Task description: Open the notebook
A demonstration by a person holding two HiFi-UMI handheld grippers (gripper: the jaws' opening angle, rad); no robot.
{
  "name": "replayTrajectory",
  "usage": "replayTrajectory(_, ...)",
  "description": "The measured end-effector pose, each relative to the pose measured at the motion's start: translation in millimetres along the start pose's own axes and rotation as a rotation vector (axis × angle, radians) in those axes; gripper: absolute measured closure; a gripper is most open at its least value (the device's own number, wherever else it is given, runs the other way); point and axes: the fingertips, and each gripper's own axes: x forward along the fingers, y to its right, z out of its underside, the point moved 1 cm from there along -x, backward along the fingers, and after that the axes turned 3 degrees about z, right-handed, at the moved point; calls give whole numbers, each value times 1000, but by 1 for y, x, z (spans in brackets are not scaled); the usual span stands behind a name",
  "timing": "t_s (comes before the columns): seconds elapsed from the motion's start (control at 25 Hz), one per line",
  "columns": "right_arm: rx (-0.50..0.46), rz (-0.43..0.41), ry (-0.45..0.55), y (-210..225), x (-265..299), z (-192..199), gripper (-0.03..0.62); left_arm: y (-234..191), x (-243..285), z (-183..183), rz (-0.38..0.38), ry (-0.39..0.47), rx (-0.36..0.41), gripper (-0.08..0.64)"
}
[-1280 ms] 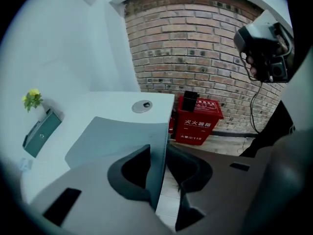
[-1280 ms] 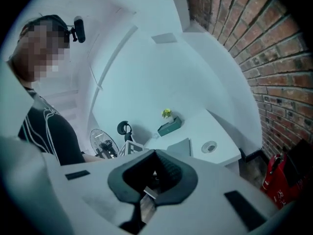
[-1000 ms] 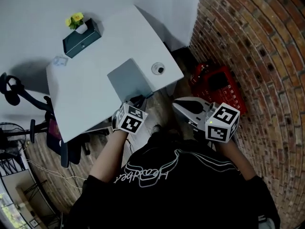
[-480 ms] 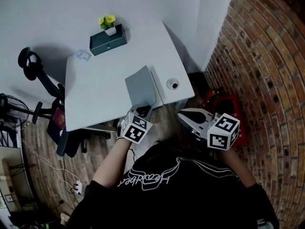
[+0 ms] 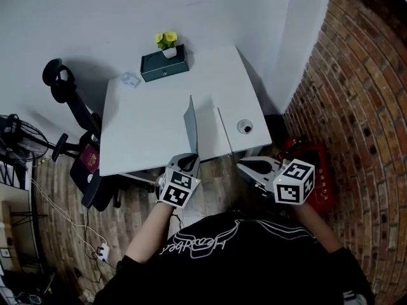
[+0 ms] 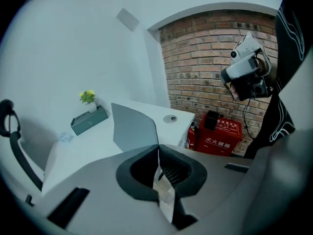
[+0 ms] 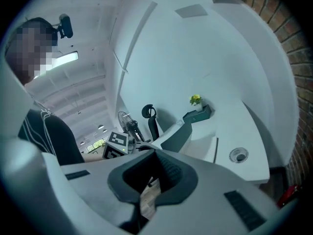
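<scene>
The notebook lies on the white desk (image 5: 146,126), and its grey cover (image 5: 191,124) stands nearly upright over the white pages (image 5: 210,137). My left gripper (image 5: 189,160) is at the desk's near edge, shut on the cover's near corner. In the left gripper view the cover (image 6: 132,127) rises straight from the closed left gripper (image 6: 157,148). My right gripper (image 5: 245,166) hovers off the desk's near right corner, jaws together and empty. The right gripper view shows the right gripper (image 7: 152,153) with the lifted cover (image 7: 177,137) beyond it.
A teal box with yellow flowers (image 5: 165,65) stands at the desk's far edge. A round cable grommet (image 5: 245,127) sits right of the notebook. An office chair (image 5: 70,100) stands at the left. A red box (image 5: 321,176) rests by the brick wall (image 5: 356,107) at the right.
The grey cover has swung up from flat on the desk to nearly upright. My left gripper has closed on its corner and risen with it. The right gripper drifted slightly.
</scene>
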Motion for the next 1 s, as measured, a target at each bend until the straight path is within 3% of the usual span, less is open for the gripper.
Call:
replayTrajectory(0.52,44,0,-16,-39,37,-1,591,-40,-34,48,-30,-49,-74,523)
replayTrajectory(1.0,132,47,-65,-44,43,35,591,-68,-41,115,-46,-33,-324,523)
